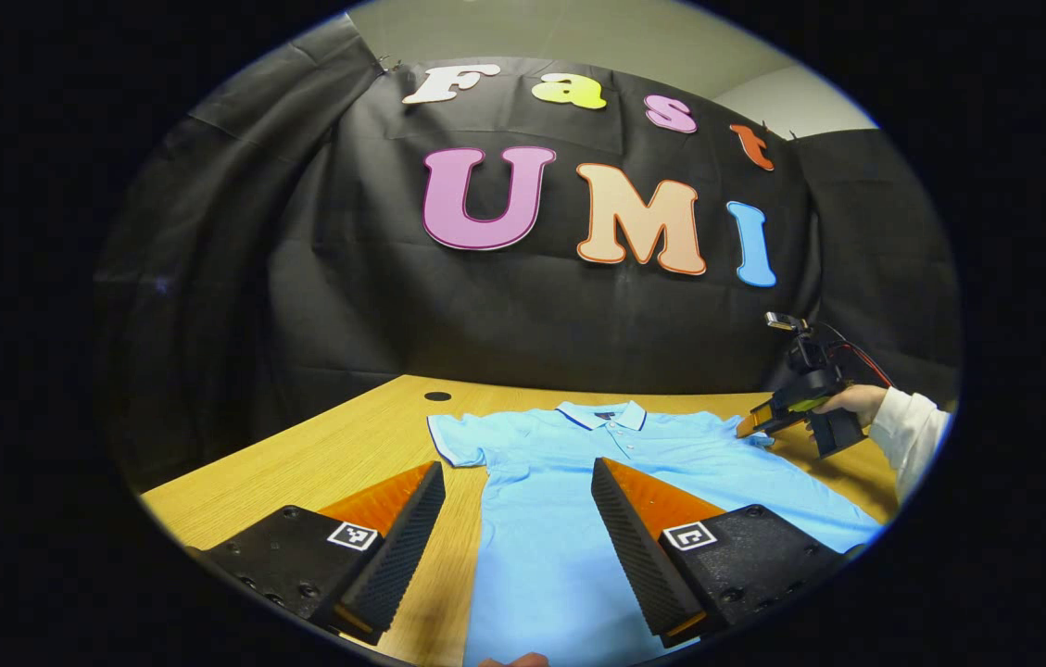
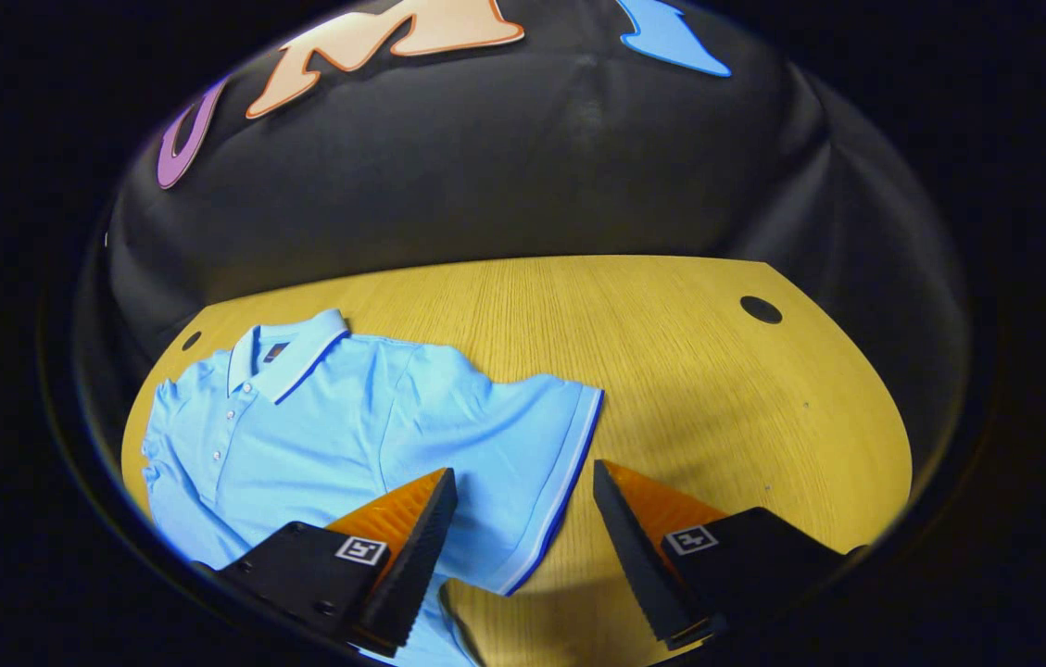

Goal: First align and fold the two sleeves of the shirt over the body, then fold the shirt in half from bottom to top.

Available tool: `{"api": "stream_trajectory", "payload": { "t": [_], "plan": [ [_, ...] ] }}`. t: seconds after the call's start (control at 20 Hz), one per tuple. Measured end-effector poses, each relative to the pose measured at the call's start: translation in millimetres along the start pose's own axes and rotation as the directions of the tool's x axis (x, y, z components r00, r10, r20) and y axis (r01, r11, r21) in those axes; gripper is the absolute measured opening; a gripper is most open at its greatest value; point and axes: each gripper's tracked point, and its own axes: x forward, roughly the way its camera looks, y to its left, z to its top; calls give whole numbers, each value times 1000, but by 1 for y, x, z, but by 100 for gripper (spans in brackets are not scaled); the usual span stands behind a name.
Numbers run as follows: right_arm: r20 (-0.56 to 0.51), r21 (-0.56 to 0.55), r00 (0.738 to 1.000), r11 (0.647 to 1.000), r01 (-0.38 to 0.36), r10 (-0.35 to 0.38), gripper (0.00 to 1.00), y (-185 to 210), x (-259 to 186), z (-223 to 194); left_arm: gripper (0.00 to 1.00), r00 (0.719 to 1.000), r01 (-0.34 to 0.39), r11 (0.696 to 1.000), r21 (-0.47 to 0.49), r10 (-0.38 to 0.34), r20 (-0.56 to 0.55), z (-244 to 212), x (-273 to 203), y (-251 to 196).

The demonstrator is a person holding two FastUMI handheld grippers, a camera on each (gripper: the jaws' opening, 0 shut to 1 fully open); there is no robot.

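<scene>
A light blue polo shirt (image 1: 597, 463) lies flat on the wooden table (image 1: 337, 454), collar toward the far wall, both short sleeves spread out. My left gripper (image 1: 518, 472) hovers open above the shirt's left side, near its body edge. In the left gripper view the other gripper (image 1: 763, 421), held by a hand in a white sleeve, reaches the shirt's far right sleeve. In the right gripper view the shirt (image 2: 337, 426) lies at the left, and my right gripper (image 2: 524, 482) stands open over the striped hem of its sleeve (image 2: 532, 435).
The table (image 2: 689, 371) has round cable holes (image 2: 761, 309) near its back corners (image 1: 437, 396). Black cloth walls the booth behind and to the sides. Bare wood stretches to the right of the shirt in the right gripper view.
</scene>
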Motion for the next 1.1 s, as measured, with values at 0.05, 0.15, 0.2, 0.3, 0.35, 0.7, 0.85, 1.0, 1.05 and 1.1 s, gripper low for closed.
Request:
{"api": "stream_trajectory", "payload": {
  "t": [0.05,0.15,0.2,0.3,0.35,0.7,0.85,1.0,1.05,1.1],
  "plan": [
    [2,-3,1000,1000,-6,6,89,1,-2,0,95,1000,1,1000,0,-1,-1,-1,0,0],
    [7,-5,1000,1000,-18,18,67,2,0,0,95,1000,2,1000,-1,-2,-3,-2,0,0],
    [7,2,1000,1000,-25,25,59,4,0,1,95,1000,2,1000,-1,-2,-4,-1,0,0],
    [9,20,999,999,-31,30,31,9,-2,3,95,1000,5,1000,1,-5,-3,-1,0,-1],
    [11,27,999,999,-32,32,24,9,-1,3,95,1000,6,1000,0,-6,-2,-1,0,-2],
    [153,66,981,990,-128,117,5,50,-21,41,95,1000,4,1000,9,-4,-3,1,0,-1],
    [229,131,937,946,-297,263,5,93,-41,64,95,1000,7,1000,8,-7,-3,-1,0,-1],
    [255,138,873,878,-458,415,2,135,-62,70,95,1000,17,1000,6,-17,1,-1,-3,-4],
    [247,130,855,859,-496,457,2,149,-65,64,95,1000,18,1000,6,-18,3,1,-3,-5],
    [235,124,836,838,-532,496,2,163,-66,59,95,1000,18,1000,6,-18,5,2,-3,-5]
  ]
}}
